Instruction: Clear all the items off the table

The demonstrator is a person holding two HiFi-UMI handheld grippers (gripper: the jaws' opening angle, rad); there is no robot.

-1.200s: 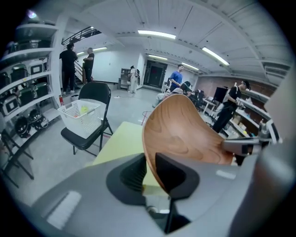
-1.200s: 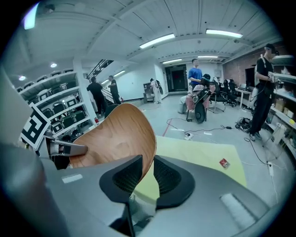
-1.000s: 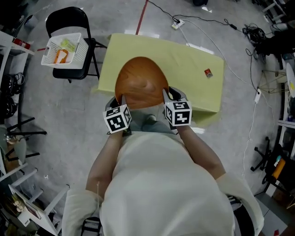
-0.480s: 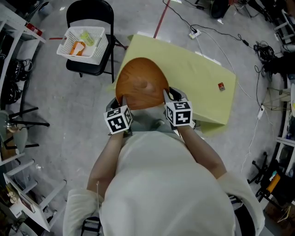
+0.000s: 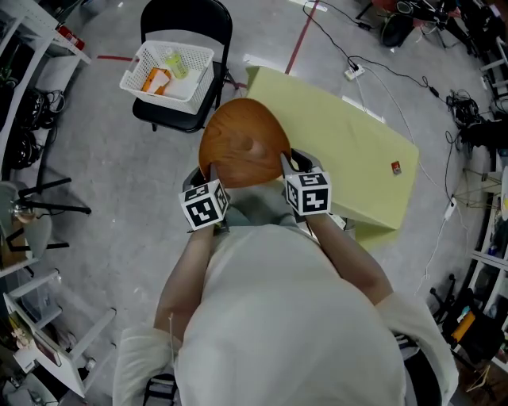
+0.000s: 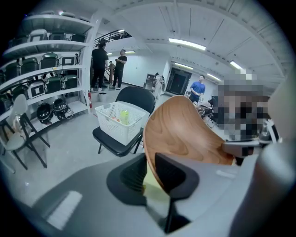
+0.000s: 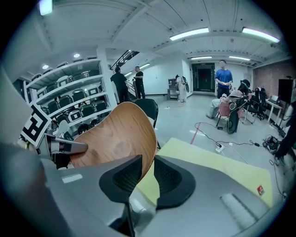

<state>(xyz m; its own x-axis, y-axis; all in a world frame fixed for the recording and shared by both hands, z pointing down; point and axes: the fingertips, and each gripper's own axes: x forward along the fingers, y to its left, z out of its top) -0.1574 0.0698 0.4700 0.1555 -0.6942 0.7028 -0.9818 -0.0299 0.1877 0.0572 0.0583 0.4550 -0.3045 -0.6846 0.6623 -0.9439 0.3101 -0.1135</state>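
Upper left: one white basket (image 5: 171, 67) on one black chair (image 5: 186, 20). Centre: my left claw (image 6: 149, 159) is clenched on the rim of the one wooden bowl (image 5: 242, 143), held aloft. My right claw (image 7: 147, 159) grips the opposite rim, jaws opening. Right: one yellow desk (image 5: 333, 135) carrying one small red item (image 5: 395, 167).

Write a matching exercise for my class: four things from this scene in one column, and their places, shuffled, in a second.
Things
1. tray
2. basket
3. red item
4. power strip

Places
A. on the floor
B. held up, off the table
C. on the chair
D. on the table

Pairs: 1-B, 2-C, 3-D, 4-A
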